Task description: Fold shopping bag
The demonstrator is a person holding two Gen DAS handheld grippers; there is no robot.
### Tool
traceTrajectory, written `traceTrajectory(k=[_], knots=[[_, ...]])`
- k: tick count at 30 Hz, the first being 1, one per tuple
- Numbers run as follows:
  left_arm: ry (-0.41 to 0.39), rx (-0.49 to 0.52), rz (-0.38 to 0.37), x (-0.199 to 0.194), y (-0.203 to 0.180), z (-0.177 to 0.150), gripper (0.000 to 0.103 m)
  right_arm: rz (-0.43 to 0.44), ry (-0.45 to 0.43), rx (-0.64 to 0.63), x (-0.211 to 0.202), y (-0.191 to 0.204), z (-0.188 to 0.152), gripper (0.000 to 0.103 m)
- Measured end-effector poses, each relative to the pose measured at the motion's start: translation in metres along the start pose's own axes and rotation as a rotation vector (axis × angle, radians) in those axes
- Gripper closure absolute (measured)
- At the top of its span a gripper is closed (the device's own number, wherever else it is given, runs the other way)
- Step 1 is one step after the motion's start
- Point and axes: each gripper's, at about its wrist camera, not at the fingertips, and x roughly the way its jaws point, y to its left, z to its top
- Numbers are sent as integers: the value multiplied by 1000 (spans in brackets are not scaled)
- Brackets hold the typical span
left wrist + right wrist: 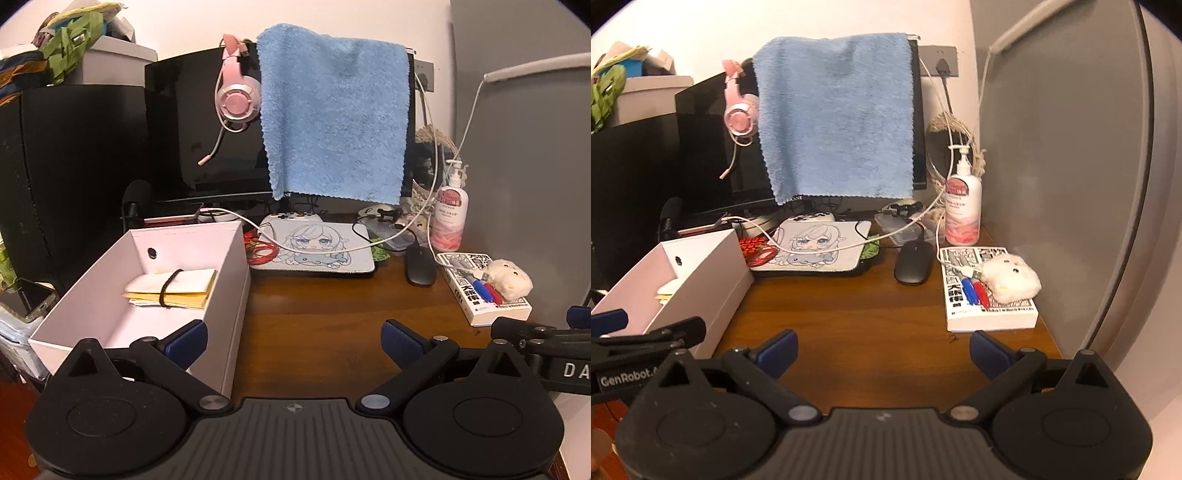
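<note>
Both hand-held grippers hover low over the bare wooden tabletop, left hand-held gripper and right hand-held gripper each spread wide with nothing between the fingers. The folded yellow-and-white shopping bag (banded by a black elastic, probably to keep it compact) lies flat in the white box, long axis running left-right.
</note>
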Motion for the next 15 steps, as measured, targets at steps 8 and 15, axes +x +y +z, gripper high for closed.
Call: traceTrajectory(k=[8, 15], knots=[[-1, -12, 2, -4, 5, 0, 2, 35, -37, -24, -13, 11, 5, 3], [2, -18, -1, -7, 7, -1, 2, 26, -28, -52, -10, 21, 4, 3]])
